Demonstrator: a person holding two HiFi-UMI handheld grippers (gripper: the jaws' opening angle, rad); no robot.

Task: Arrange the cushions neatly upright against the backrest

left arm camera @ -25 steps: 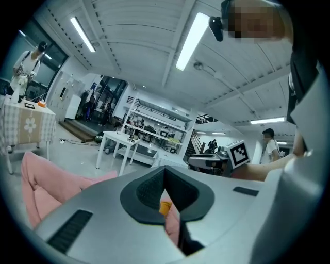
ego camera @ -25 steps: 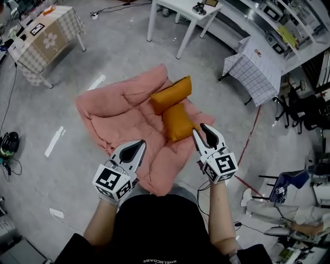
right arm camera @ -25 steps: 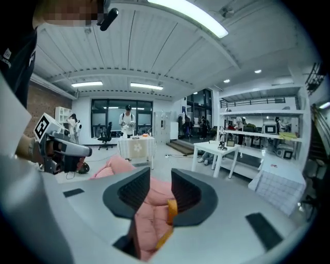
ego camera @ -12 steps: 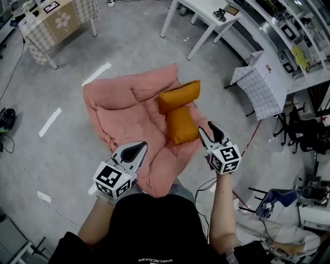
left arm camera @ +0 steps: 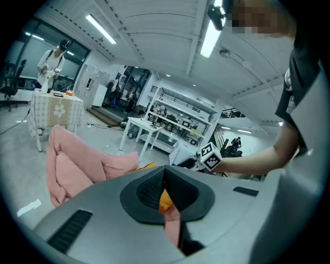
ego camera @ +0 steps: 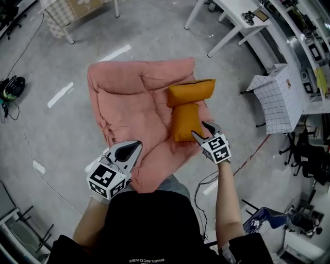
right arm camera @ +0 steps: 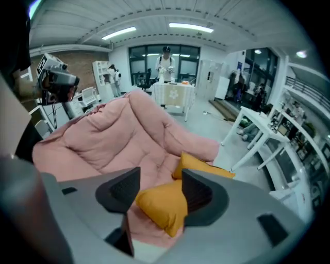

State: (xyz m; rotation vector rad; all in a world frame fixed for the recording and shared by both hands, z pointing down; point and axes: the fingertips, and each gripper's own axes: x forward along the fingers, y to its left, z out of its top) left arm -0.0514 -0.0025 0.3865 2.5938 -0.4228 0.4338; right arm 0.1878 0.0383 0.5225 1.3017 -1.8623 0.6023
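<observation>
A pink floor sofa (ego camera: 131, 100) lies spread on the grey floor. Two orange cushions rest on its right side: one (ego camera: 192, 92) lying crosswise near the backrest, the other (ego camera: 185, 121) lengthwise just below it. My right gripper (ego camera: 200, 130) is at the lower cushion's near right corner, its jaws opening. In the right gripper view that cushion (right arm camera: 161, 203) shows between the spread pads of the right gripper (right arm camera: 154, 188), with a gap at the left pad; the other cushion (right arm camera: 205, 166) lies behind. My left gripper (ego camera: 134, 148) hangs shut over the sofa's near edge, holding nothing.
White tables (ego camera: 232, 28) stand at the back right, and a stand draped in checked cloth (ego camera: 278, 95) is right of the sofa. A patterned-cloth table (ego camera: 77, 9) is at the back left. Cables trail on the floor (ego camera: 20, 111). A person (right arm camera: 166, 64) stands far off.
My right gripper has moved forward to the lower cushion's corner and its jaws have spread. The left gripper has kept its place near the sofa's front edge.
</observation>
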